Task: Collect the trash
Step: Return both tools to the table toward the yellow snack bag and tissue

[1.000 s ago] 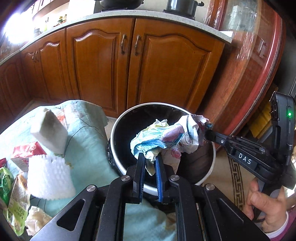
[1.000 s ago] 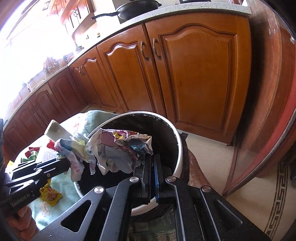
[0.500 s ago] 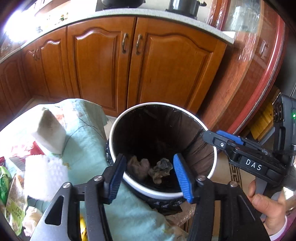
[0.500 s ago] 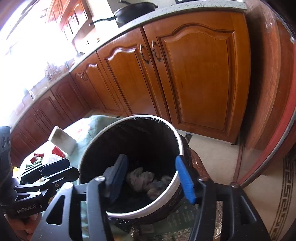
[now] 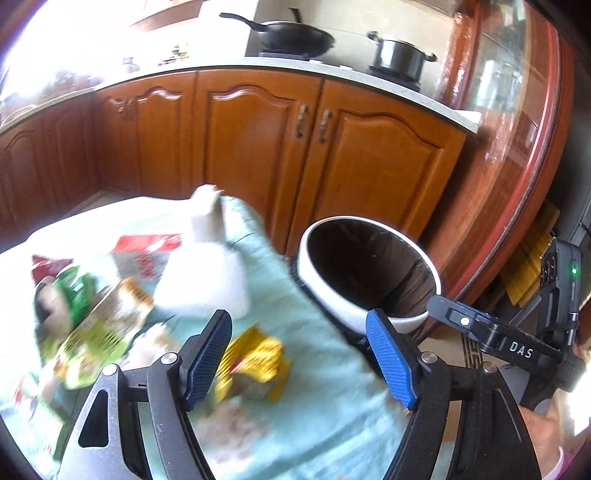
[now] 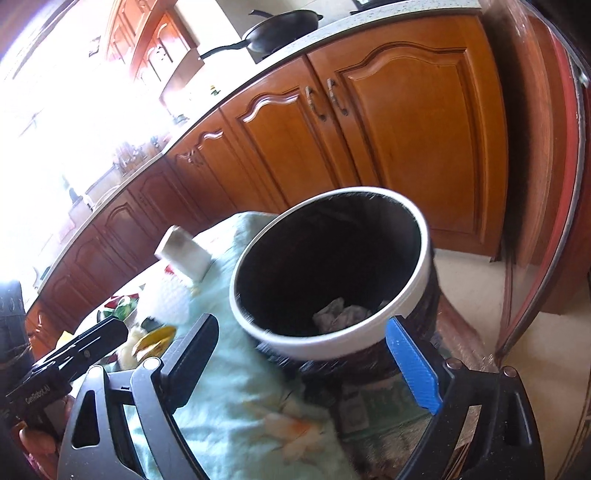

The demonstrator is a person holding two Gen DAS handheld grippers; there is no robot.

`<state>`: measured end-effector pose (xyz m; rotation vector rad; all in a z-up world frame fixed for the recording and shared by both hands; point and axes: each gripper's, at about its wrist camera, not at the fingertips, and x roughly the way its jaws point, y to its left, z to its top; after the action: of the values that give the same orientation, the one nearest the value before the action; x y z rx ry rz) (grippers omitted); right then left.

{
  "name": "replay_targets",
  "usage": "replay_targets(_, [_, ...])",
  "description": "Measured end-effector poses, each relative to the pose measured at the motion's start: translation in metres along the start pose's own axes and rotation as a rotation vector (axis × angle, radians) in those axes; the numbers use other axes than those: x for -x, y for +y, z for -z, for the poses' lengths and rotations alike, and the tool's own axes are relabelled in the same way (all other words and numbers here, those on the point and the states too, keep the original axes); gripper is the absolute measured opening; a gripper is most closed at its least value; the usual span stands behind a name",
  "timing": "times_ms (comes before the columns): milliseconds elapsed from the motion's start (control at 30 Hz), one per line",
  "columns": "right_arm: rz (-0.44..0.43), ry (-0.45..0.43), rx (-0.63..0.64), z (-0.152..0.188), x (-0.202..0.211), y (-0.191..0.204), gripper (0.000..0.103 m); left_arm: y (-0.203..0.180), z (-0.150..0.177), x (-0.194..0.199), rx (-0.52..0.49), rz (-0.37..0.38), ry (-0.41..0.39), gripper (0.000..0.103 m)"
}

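A white-rimmed bin (image 5: 369, 273) with a black liner stands right of a table under a light green cloth (image 5: 317, 369). In the right wrist view the bin (image 6: 332, 266) holds crumpled trash (image 6: 341, 314) at its bottom. My left gripper (image 5: 299, 362) is open and empty above the cloth, over a yellow wrapper (image 5: 255, 362). Blurred green packets (image 5: 96, 325), a red-and-white box (image 5: 147, 254) and white foam pieces (image 5: 207, 273) lie to its left. My right gripper (image 6: 306, 365) is open and empty just before the bin's near rim.
Wooden kitchen cabinets (image 5: 280, 147) run behind, with a pan (image 5: 295, 35) and a pot (image 5: 399, 55) on the counter. A glass-fronted red cabinet (image 5: 517, 129) stands on the right. A white block (image 6: 183, 253) sits on the cloth near the bin.
Both grippers opened and let the crumpled wrapper fall into the bin. The left gripper has since swung left and back over the table's trash; the right has pulled back a little.
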<state>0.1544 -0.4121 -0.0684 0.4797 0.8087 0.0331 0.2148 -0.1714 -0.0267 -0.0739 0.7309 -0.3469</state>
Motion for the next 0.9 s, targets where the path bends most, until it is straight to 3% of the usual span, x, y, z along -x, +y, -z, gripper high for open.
replay_targets(200, [-0.023, 0.013, 0.024, 0.017, 0.003, 0.026, 0.094, 0.024, 0.025, 0.032, 0.069, -0.029, 0.006, 0.075])
replay_targets(433, [-0.058, 0.04, 0.048, 0.036, 0.0, 0.053, 0.094, 0.053, 0.031, 0.062, 0.14, -0.049, 0.008, 0.075])
replay_targets(767, [-0.091, 0.087, 0.142, 0.053, -0.02, 0.095, 0.093, 0.083, 0.037, 0.071, 0.204, -0.083, 0.039, 0.075])
replay_targets(867, [-0.109, 0.107, 0.163, 0.053, -0.028, 0.102, 0.087, 0.085, 0.035, 0.067, 0.209, -0.077, 0.049, 0.075])
replay_targets(900, [-0.113, 0.115, 0.17, 0.053, -0.032, 0.105, 0.081, 0.085, 0.035, 0.066, 0.209, -0.082, 0.055, 0.075])
